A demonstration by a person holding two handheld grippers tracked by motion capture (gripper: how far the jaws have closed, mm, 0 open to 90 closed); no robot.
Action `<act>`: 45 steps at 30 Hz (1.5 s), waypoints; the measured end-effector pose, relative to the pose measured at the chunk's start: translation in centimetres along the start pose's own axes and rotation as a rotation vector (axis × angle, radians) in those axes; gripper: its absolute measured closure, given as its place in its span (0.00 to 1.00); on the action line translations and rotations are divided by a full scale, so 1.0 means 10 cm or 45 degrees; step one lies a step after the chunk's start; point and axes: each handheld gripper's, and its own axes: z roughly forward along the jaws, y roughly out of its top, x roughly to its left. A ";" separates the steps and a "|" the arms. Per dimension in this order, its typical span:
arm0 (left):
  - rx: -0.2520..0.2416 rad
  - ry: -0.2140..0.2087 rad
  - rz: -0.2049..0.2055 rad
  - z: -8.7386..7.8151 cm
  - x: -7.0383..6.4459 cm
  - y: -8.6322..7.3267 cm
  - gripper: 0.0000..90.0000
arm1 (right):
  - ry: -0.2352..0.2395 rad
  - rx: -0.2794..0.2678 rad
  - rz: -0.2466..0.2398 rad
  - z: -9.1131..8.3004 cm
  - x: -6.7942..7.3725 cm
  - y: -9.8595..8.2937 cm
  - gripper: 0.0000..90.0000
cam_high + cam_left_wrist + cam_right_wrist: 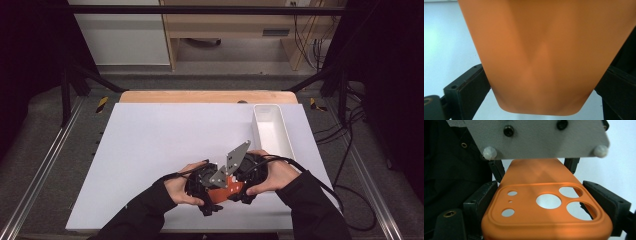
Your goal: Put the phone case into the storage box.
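An orange phone case (228,190) is held between both grippers just above the front of the white table top. In the right gripper view the orange phone case (541,205) shows its camera cut-outs, and my right gripper (544,197) is shut on its two long edges at that end. My left gripper (539,97) is shut on the plain end of the case (544,55), which lies close before its camera. In the high view the left gripper (214,192) and the right gripper (246,186) face each other, hands nearly touching.
An empty white tray (256,126) stands lengthways at the back right of the white table top (160,140). A grey three-cornered plate (236,158) rises above the grippers; the left gripper's plate (536,137) hangs just over the case. Black frame posts flank the table.
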 end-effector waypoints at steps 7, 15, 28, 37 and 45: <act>0.020 -0.009 0.013 0.00 -0.01 0.05 0.04 | 0.002 0.001 -0.004 0.01 0.01 0.01 0.18; 0.067 -0.020 0.043 0.00 0.00 0.09 0.07 | 0.001 0.002 -0.021 0.02 0.01 0.01 0.18; 0.069 -0.029 0.046 0.02 0.02 0.13 0.15 | 0.006 0.004 -0.048 0.04 0.02 0.02 0.18; 0.076 -0.031 0.040 0.02 0.03 0.13 0.17 | -0.004 0.006 -0.065 0.05 0.03 0.01 0.18; 0.045 -0.014 0.037 -0.01 0.03 0.10 0.17 | -0.019 -0.010 -0.069 0.05 0.03 0.01 0.17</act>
